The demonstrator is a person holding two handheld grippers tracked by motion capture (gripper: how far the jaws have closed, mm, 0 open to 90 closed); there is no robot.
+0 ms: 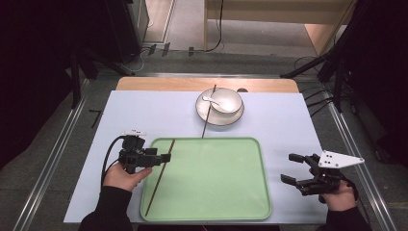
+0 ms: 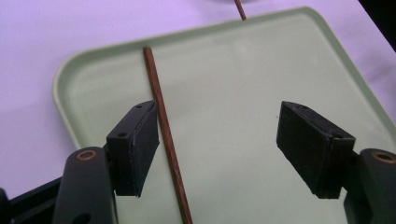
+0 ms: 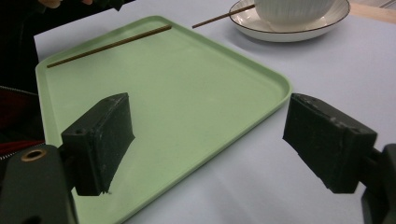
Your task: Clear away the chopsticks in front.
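The left gripper [image 2: 215, 149] stands with its jaws wide apart and nothing pressed between the pads. A thin brown chopstick [image 2: 164, 130] lies flat on the green tray [image 2: 261, 70] just inside the left-hand jaw, close beside its pad, whether touching cannot be told; it runs straight and long away from the jaws toward the tray's far rim. The right gripper [image 3: 210, 144] is also spread wide and empty, one jaw over the tray's corner, the other over the table [image 3: 327, 74]
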